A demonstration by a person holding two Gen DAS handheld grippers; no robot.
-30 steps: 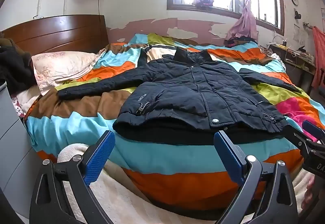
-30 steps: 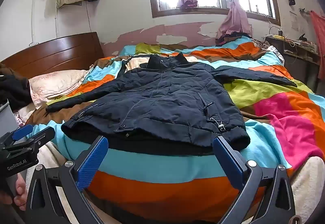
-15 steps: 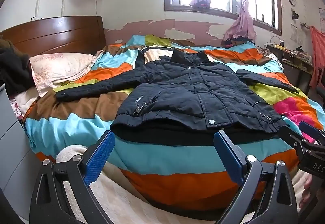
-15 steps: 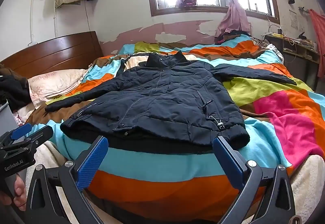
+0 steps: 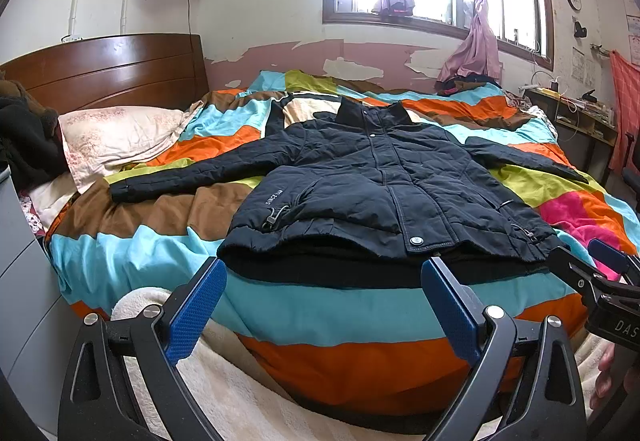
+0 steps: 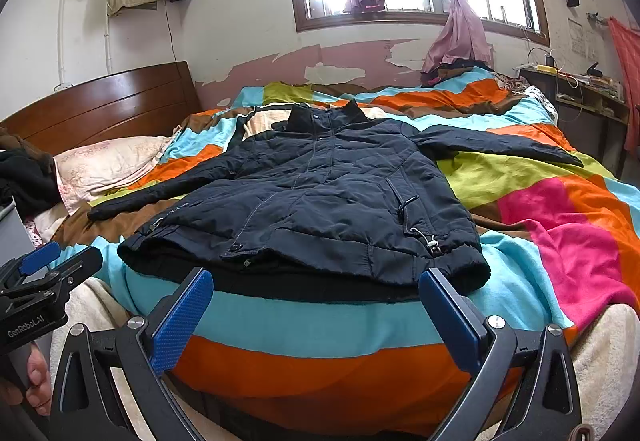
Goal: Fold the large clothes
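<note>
A dark navy padded jacket (image 5: 380, 181) lies flat, front up, on the striped bed, sleeves spread to both sides, collar toward the far wall, hem toward me. It also shows in the right wrist view (image 6: 320, 201). My left gripper (image 5: 324, 301) is open and empty, just short of the hem's left-middle part. My right gripper (image 6: 316, 305) is open and empty, just short of the hem's right part. Each gripper shows at the edge of the other's view: the right gripper (image 5: 600, 273) and the left gripper (image 6: 44, 273).
The bed has a colourful striped quilt (image 5: 320, 305) and a cream blanket (image 5: 224, 381) at its near edge. A pillow (image 5: 116, 137) and wooden headboard (image 5: 104, 69) are at left. A cluttered desk (image 5: 580, 113) stands at right, under the window wall.
Both grippers have drifted slightly, the view shifting a little toward the jacket's hem. The jacket has not moved and both grippers stay open.
</note>
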